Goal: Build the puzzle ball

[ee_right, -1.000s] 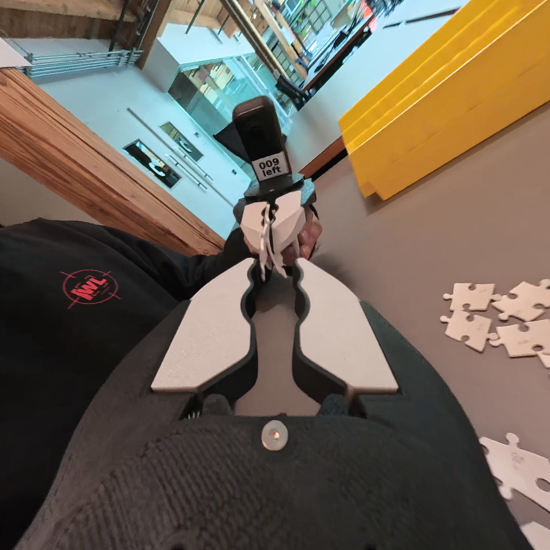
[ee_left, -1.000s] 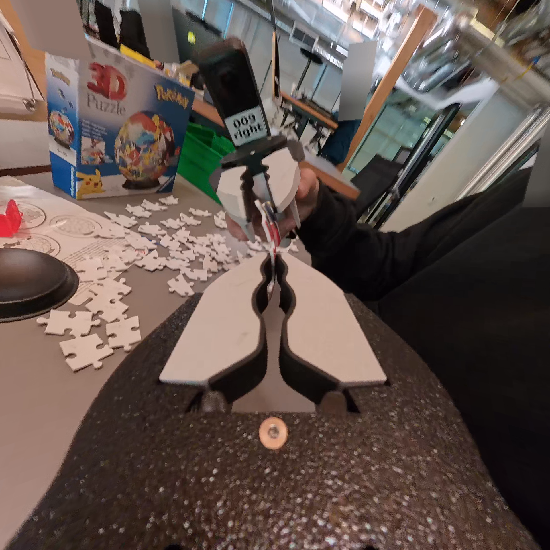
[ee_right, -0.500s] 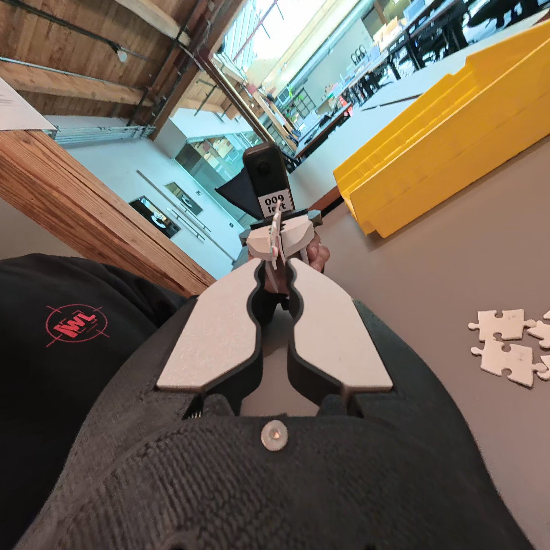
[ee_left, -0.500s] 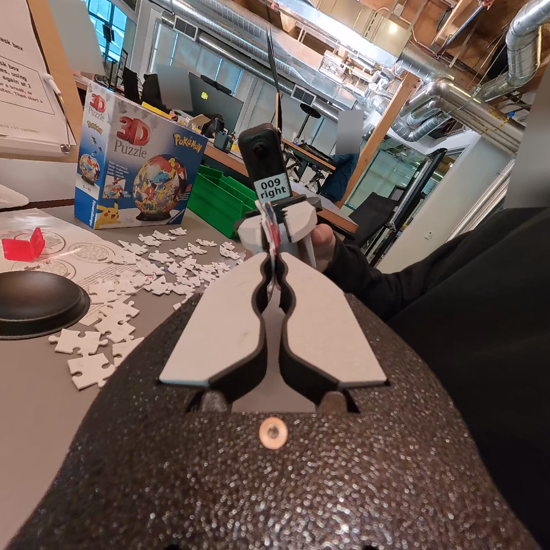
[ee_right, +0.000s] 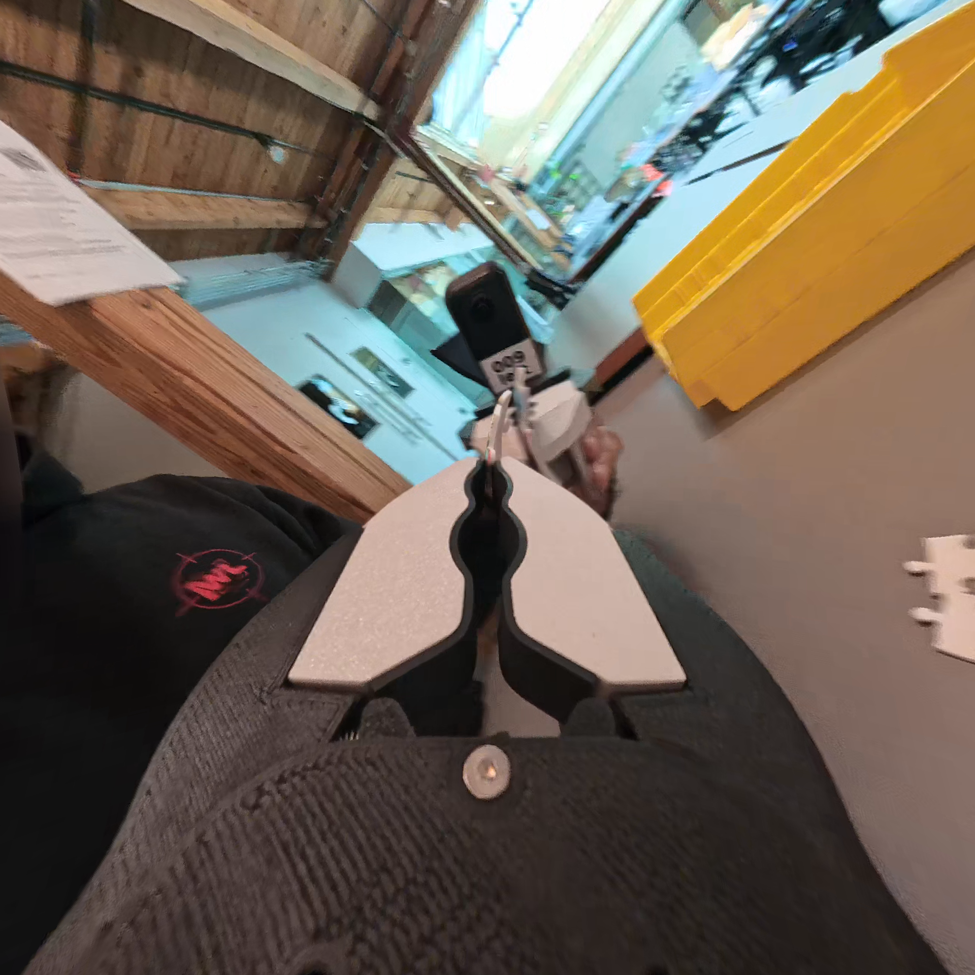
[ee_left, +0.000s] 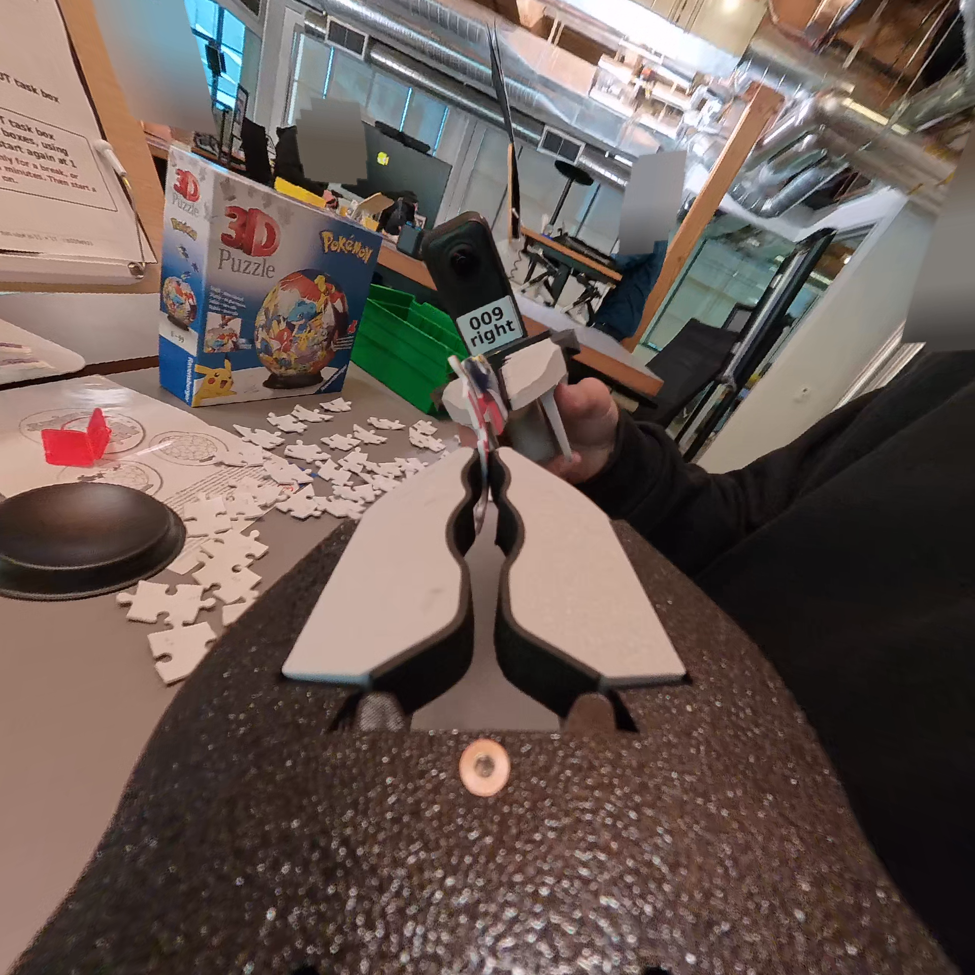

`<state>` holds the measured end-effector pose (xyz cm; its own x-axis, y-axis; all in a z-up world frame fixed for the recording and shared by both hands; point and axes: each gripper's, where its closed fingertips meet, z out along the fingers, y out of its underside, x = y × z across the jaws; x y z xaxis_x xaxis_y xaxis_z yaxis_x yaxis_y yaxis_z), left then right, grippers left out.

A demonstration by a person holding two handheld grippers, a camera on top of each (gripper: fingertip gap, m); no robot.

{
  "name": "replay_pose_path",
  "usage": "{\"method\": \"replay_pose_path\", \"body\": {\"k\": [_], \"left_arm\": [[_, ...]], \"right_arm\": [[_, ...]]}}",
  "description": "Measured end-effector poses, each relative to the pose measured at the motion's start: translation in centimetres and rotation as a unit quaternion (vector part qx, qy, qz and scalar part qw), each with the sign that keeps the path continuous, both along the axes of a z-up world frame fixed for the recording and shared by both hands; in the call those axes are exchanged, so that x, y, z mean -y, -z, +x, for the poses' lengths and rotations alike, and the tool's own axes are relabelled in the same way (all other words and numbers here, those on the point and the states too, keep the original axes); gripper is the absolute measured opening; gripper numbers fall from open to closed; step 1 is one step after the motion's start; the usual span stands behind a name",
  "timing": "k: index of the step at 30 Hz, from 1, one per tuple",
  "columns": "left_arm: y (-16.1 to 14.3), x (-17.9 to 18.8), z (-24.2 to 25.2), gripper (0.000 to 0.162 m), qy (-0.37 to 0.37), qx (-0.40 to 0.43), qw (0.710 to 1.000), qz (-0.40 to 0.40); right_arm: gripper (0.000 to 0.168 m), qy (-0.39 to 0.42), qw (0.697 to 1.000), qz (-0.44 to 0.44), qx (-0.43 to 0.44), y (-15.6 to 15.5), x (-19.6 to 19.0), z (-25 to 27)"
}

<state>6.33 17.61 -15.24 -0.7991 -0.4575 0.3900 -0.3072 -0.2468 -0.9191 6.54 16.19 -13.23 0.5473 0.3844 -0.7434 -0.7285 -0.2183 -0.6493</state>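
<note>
Both tools have risen, left tool (ee_left: 486,469) pinching a puzzle piece (ee_left: 483,409).

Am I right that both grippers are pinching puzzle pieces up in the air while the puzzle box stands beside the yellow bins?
Not quite. The left gripper and right gripper each pinch a puzzle piece in the air, but the puzzle box stands beside the green bins, as the left wrist view shows. The yellow bins appear only in the right wrist view, with no box near them.
</note>
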Motion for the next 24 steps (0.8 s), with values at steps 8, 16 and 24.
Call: {"method": "replay_pose_path", "body": {"k": [8, 16, 24], "left_arm": [[0.4, 0.2, -0.6, 0.001, 0.028, -0.023, 0.999, 0.018], [2.1, 1.8, -3.0, 0.001, 0.131, -0.081, 0.987, 0.042], [3.0, 3.1, -4.0, 0.001, 0.178, -0.118, 0.977, 0.017]], "right_arm": [[0.003, -0.025, 0.998, -0.027, 0.052, 0.2, 1.4, 0.4], [0.002, -0.143, 0.974, -0.122, 0.122, 2.0, 3.3, -0.6], [0.003, -0.079, 0.996, -0.035, -0.023, 0.5, 1.4, 1.8]]}}
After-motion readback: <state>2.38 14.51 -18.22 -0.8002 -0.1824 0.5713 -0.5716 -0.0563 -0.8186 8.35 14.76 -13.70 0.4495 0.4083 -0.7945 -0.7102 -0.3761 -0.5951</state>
